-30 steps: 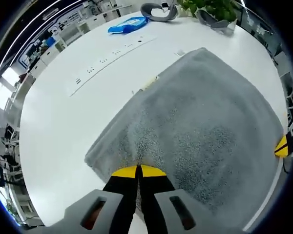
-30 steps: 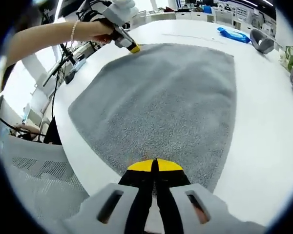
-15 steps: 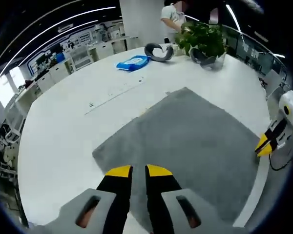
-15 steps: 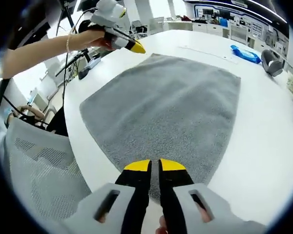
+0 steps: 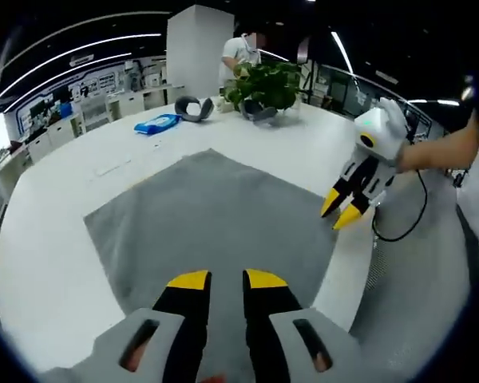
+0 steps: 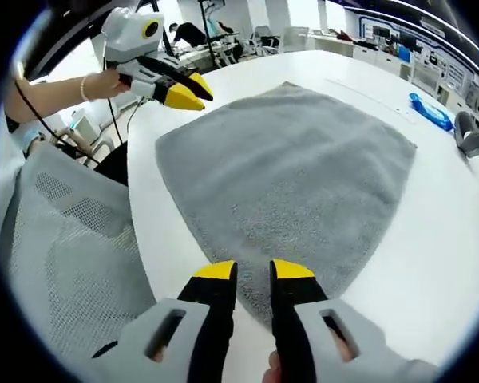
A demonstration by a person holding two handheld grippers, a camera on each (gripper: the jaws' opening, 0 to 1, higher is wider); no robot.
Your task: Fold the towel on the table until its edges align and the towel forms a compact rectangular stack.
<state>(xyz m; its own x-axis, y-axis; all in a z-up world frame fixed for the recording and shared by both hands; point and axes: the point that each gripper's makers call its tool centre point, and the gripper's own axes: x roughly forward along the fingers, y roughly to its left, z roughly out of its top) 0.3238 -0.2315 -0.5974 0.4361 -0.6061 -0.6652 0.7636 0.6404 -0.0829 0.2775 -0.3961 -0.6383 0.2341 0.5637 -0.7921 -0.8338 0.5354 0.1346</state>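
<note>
The towel point(image 5: 207, 215) lies flat on the table point(image 5: 48, 231). Beyond its far corner sit a packet point(image 5: 156, 124), headphones point(image 5: 193, 107) and a plant point(image 5: 263, 84). A mesh chair point(image 6: 64, 247) stands beside the table edge.

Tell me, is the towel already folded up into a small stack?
No, the grey towel lies spread out flat in a single layer on the white table, and neither gripper holds it.

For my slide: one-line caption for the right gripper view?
Open right gripper above gray towel flat on white table; left gripper open.
</note>
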